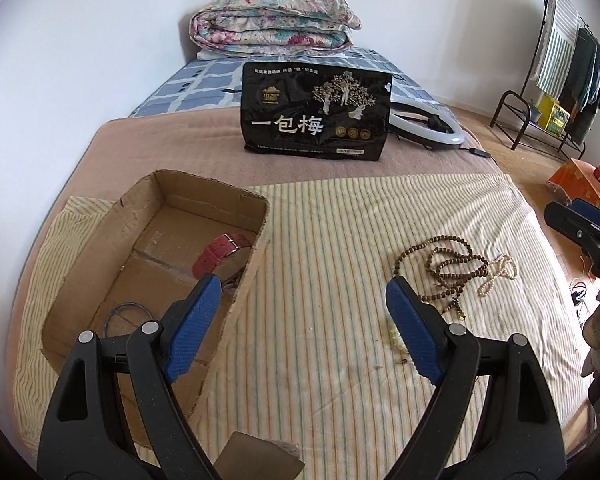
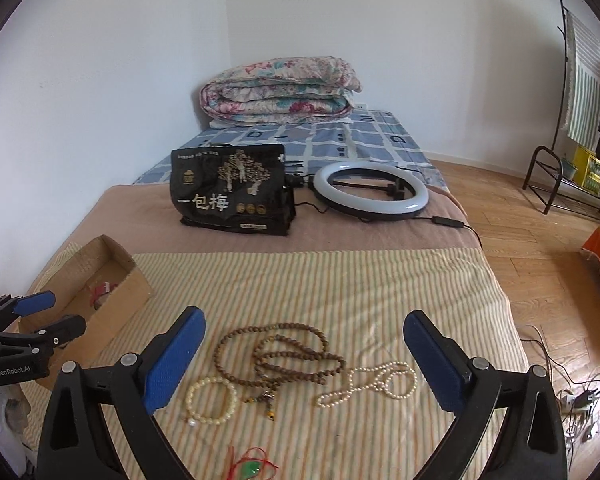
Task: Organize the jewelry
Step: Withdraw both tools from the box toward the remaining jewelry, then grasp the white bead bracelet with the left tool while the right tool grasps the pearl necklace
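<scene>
The left gripper (image 1: pixel 302 292) has its blue jaws wide apart and holds nothing. It hangs over the striped cloth (image 1: pixel 320 240), by the edge of the cardboard box (image 1: pixel 256 256). The right gripper (image 2: pixel 302 332) is wide apart too and also holds nothing.

Closest to the right gripper lies a green pendant on a red string (image 2: pixel 253 467). A little farther on, a cream bead bracelet (image 2: pixel 211 400) sits between the blue fingers. Just beside it is a long brown bead necklace (image 2: pixel 280 354), all looped up. A white pearl necklace (image 2: pixel 374 382) lies touching the brown one on its right side.

The box stands on the left of the cloth. Inside it are a pink watch strap (image 1: pixel 216 254) and a thin blue cord (image 1: pixel 126 312).

Farther back on the bed stands a black snack bag (image 2: pixel 232 196). A ring light (image 2: pixel 370 190) lies beside it. At the far end a folded flower quilt (image 2: pixel 280 90) rests by the wall.
</scene>
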### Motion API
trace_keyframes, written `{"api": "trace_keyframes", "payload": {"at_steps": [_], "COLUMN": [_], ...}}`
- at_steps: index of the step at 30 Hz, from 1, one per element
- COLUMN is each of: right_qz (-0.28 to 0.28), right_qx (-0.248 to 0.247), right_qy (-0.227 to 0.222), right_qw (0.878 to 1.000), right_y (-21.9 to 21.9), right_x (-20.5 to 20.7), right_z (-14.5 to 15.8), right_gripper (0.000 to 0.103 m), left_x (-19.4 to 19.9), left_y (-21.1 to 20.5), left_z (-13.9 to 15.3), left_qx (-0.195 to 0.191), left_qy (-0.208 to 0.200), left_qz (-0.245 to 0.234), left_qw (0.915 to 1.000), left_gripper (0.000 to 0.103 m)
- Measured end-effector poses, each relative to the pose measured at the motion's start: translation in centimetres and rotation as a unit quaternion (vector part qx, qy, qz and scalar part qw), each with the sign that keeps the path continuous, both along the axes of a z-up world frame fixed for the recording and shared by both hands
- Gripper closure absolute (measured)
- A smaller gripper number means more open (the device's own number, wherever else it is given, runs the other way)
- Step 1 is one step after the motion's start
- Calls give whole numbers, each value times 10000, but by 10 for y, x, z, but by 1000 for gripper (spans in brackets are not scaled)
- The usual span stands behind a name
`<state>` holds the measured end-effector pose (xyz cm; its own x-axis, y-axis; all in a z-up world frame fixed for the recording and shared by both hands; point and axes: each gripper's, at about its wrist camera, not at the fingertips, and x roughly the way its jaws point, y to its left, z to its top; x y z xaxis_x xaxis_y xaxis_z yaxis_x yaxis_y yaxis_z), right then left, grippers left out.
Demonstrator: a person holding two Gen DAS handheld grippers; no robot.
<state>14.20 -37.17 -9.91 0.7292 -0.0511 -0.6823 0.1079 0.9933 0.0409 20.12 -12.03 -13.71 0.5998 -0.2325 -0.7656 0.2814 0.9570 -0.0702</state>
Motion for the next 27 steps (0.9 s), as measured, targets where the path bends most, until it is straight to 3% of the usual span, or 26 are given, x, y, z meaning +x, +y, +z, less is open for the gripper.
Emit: {"api": "trace_keyframes", "payload": {"at_steps": [6,12,16,27], "right_qz": [-378,-728,-877,-935], "right_qx": [138,433,696,904], "right_qy": [256,872,1143,1585], "right_qw": [9989,9926,9871,9788], "right_y": [-45,-79,-93,-99], "right_x": [-6,-1,5,26], "right_z": [-17,-55,-78,-115], "right_gripper": [2,2,2,2], "left_x": [0,1,7,22], "left_y": [-23,-48,-57,-70], "left_z": [-19,-38,-54,-89], "left_qx": [-5,69,43,-36], "left_qy": [256,515,826,1430], "left_qz": [-208,-495,-576,-686], "left_qw": [9995,9974,9949,9873], "left_gripper": [16,16,28,37]}}
